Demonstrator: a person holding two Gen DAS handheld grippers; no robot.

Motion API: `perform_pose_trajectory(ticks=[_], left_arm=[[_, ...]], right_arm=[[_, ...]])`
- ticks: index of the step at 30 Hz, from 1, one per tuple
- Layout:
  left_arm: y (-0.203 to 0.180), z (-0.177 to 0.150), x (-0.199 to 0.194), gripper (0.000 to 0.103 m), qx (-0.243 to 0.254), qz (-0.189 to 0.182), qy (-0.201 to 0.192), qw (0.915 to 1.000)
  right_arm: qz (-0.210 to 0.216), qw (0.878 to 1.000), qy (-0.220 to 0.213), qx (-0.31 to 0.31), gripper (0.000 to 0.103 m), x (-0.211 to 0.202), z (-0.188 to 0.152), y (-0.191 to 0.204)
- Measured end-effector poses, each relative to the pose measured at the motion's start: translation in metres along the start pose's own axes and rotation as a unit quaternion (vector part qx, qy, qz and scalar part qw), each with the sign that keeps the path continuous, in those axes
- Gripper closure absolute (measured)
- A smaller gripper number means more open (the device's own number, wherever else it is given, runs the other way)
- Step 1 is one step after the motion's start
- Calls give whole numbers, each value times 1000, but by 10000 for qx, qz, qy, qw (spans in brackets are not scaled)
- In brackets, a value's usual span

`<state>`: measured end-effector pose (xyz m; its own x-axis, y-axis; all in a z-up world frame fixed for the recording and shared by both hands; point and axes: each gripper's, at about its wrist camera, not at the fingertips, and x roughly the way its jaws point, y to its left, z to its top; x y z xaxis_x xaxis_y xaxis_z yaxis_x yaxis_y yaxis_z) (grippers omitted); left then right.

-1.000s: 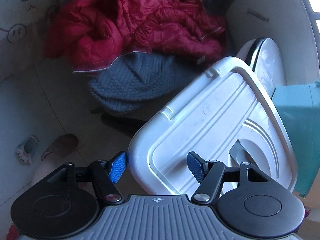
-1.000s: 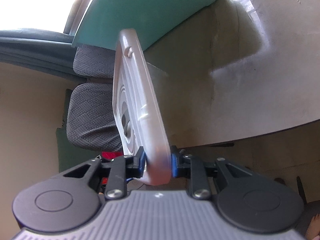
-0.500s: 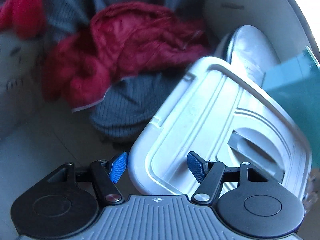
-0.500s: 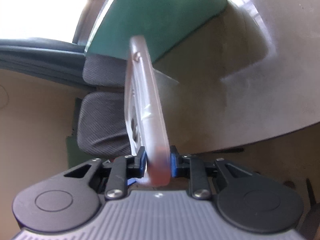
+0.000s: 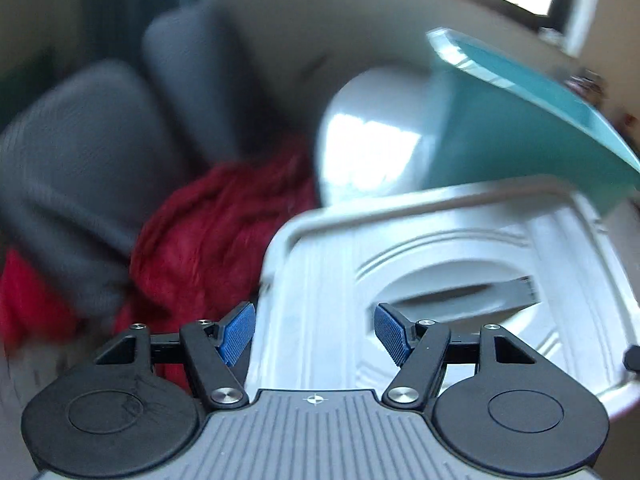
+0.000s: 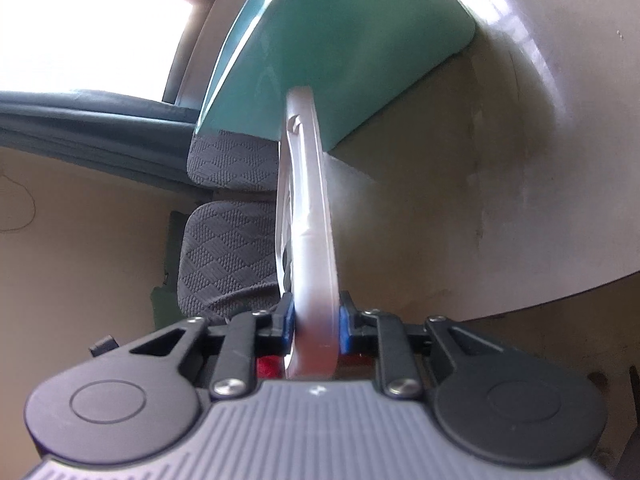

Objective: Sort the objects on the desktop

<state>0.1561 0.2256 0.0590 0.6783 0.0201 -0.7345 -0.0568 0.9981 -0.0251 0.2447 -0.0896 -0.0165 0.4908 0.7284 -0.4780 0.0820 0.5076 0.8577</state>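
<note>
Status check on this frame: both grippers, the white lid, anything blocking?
Right hand-held gripper shut on white lid, held edge-on. Left hand-held gripper open, empty. Teal box close ahead of lid.

No text, label, brand or number is showing clearly enough to read in either view. The only sign is a small crosshair mark on the grey ribbed body of the left gripper (image 5: 315, 334); a similar small mark is sitting on the body of the right gripper (image 6: 316, 330), too blurred to make out.
</note>
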Motion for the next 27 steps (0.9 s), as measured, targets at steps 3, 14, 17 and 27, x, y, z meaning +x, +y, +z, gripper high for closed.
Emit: perform_pose_trajectory(ticks=[3, 14, 17, 27], left_arm=[[-34, -1, 1, 35, 1169, 229, -274, 9925], [-91, -20, 7, 34, 3684, 187, -618, 9274], [-94, -20, 11, 34, 4038, 61, -490, 9135], [-106, -22, 13, 34, 4740, -131, -174, 8803]], right_arm=[[7, 10000, 53, 10, 81, 3, 1, -1], [-31, 10000, 71, -41, 81, 4, 3, 2], [-26, 10000, 84, -26, 81, 4, 4, 2], [-34, 9998, 160, -72, 81, 5, 5, 2]])
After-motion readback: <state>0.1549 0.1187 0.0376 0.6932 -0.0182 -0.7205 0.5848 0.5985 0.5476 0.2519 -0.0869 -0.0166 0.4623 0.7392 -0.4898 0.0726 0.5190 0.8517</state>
